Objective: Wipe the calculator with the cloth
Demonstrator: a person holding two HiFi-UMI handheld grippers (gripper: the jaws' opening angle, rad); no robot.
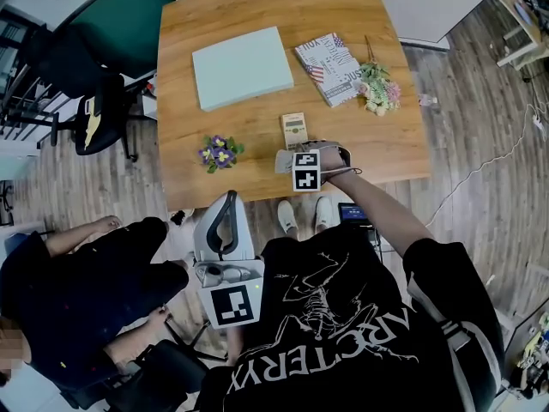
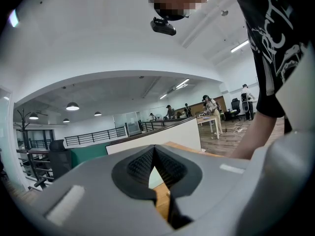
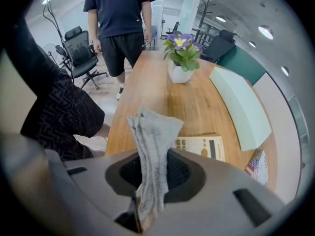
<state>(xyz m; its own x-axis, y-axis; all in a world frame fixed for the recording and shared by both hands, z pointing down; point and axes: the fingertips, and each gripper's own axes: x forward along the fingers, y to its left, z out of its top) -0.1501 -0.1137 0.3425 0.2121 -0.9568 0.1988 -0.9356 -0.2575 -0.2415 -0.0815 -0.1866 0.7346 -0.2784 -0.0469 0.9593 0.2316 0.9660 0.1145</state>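
Head view: shirt (image 1: 343, 333) reads ARC'TERYX; right fingers (image 3: 181, 172) pinch cloth (image 3: 150, 151); left fingers (image 2: 135, 168) together.

Wooden table (image 1: 257, 15) bears pale-green pad (image 1: 242, 67); flag-printed booklet (image 1: 328, 69); potted purple flowers (image 1: 219, 153).

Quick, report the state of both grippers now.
Left gripper: jaws shut, nothing between them.
Right gripper: jaws shut on the cloth.
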